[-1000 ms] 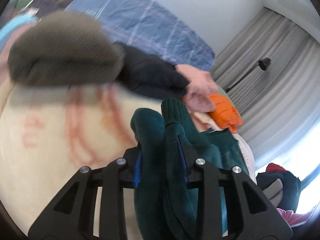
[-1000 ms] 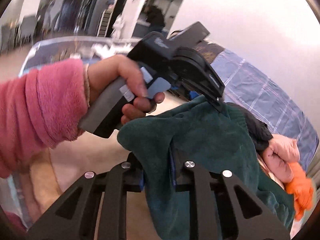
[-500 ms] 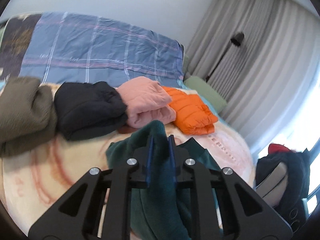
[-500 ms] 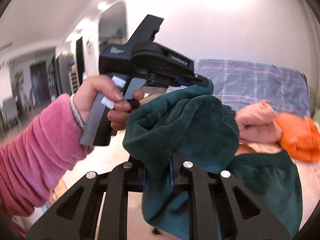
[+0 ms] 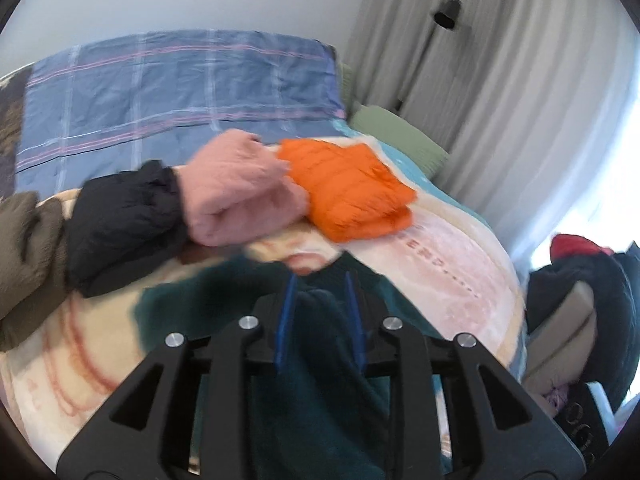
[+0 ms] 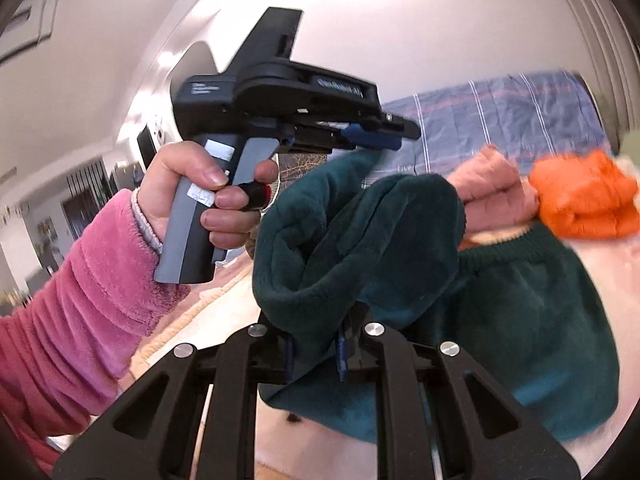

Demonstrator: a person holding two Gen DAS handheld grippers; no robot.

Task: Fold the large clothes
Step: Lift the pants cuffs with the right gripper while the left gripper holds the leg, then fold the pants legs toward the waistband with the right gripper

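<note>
My right claw (image 6: 316, 354) is pinched on a thick fold of the dark green fleece garment (image 6: 500, 312), its blue-lined fingers nearly together with the plush cloth bunched up between them and spilling over the top. My left claw (image 5: 320, 320) shows its two blue pads parted a little, with green cloth lying between them; the frame is blurred there and I cannot tell whether it grips. In the right wrist view that left claw (image 6: 386, 136) is held above the raised fold, gripped by a hand (image 6: 200, 196) in a fuzzy pink sleeve, its fingers seen edge-on.

The rest of the garment lies on the bed, spread over a cream blanket (image 5: 460, 256) printed with reddish lines and faint lettering. It has a ribbed knit hem and a soft, napped surface.

Behind it I count four folded pieces in a row, each touching the next: an olive knit (image 5: 28, 248), a black puffy jacket (image 5: 124, 224), a fuzzy pink piece (image 5: 236, 192) and a quilted orange jacket (image 5: 352, 188). A blue plaid quilt (image 5: 180, 92) rises behind them against a plain pale wall. One green pillow (image 5: 396, 136) sits at the corner, with pleated grey curtains (image 5: 520, 100) and a black lamp (image 5: 448, 12) beyond. A dark heap of clothes (image 5: 580, 320) lies beside the bed, by the bright window.
</note>
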